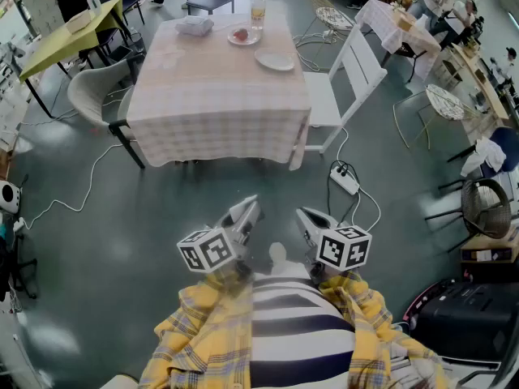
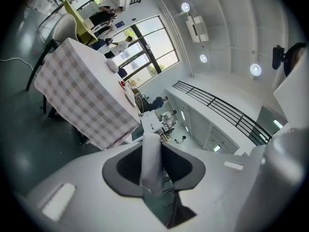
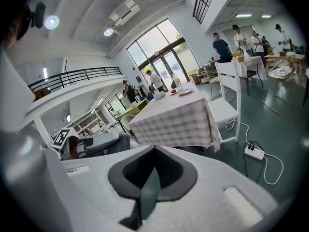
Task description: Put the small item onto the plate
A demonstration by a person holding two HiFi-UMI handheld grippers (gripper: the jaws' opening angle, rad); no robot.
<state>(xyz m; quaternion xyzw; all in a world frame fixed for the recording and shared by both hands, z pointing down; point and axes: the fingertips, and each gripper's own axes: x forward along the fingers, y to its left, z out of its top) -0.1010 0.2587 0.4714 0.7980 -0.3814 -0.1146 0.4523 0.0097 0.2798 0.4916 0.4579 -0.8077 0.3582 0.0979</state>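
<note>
Narrowly, left gripper (image 2: 153, 146) jaws pinch white item (image 2: 150, 166); right gripper (image 3: 154, 152) jaws meet.

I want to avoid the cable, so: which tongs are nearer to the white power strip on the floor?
Right. The right tongs are just below and left of the power strip in the head view; the left tongs are farther left, beyond them.

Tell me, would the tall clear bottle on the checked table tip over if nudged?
Probably: the tall clear bottle looks narrow and upright, so a high push could topple it. The checked tablecloth under it may grip rather than let it slide.
</note>
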